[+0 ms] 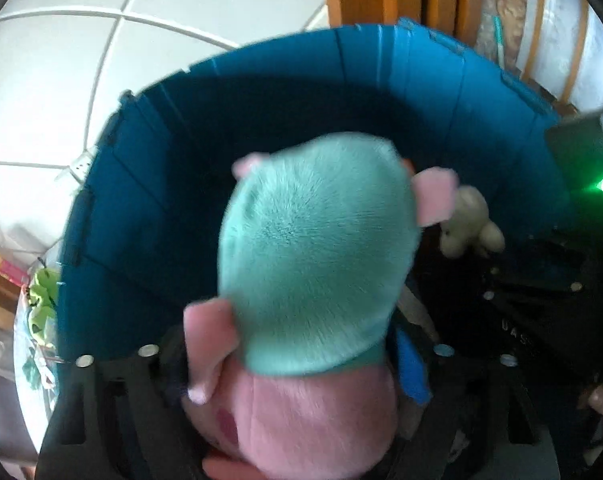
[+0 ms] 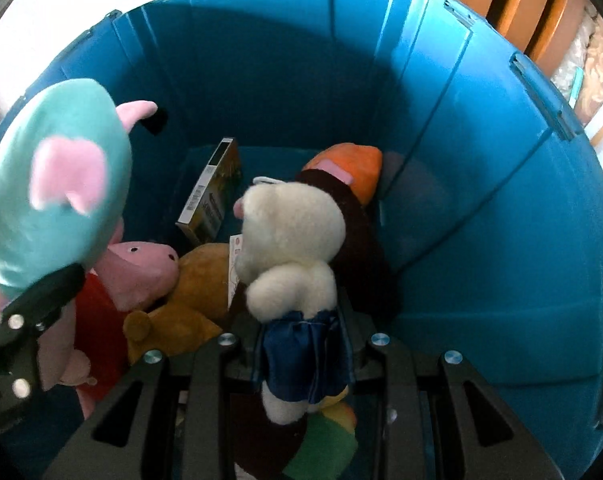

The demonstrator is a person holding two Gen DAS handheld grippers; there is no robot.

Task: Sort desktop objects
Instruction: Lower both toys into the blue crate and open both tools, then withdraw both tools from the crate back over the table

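Both claws are over the blue bin (image 2: 481,200), each with a plush toy in its grip.

Left claw (image 1: 297,364): clenched on a pink pig (image 1: 301,264) in a mint dress. The toy sits right between the fingers, its pink body squeezed low in the left wrist view and the mint dress bulging forward, filling the middle of the frame and hanging above the bin's dark inside. One pink arm juts out by the left finger, another sticks out on the right.

In the right wrist view that same pig (image 2: 57,196) hangs at the left edge, above the toys already in the bin.

Right claw (image 2: 301,360): gripping a white lamb (image 2: 291,248) by its blue satin skirt. The skirt is pinched between the two fingers, and the lamb's woolly head and body stand out ahead of the fingertips, over the bin.

Down in the bin lies a second pig (image 2: 137,276) in red, touching a brown plush (image 2: 193,304). A small box (image 2: 213,192) leans near the far wall, and a dark plush with an orange top (image 2: 349,176) rests by the right wall. White floor tiles (image 1: 61,80) show beyond the rim.
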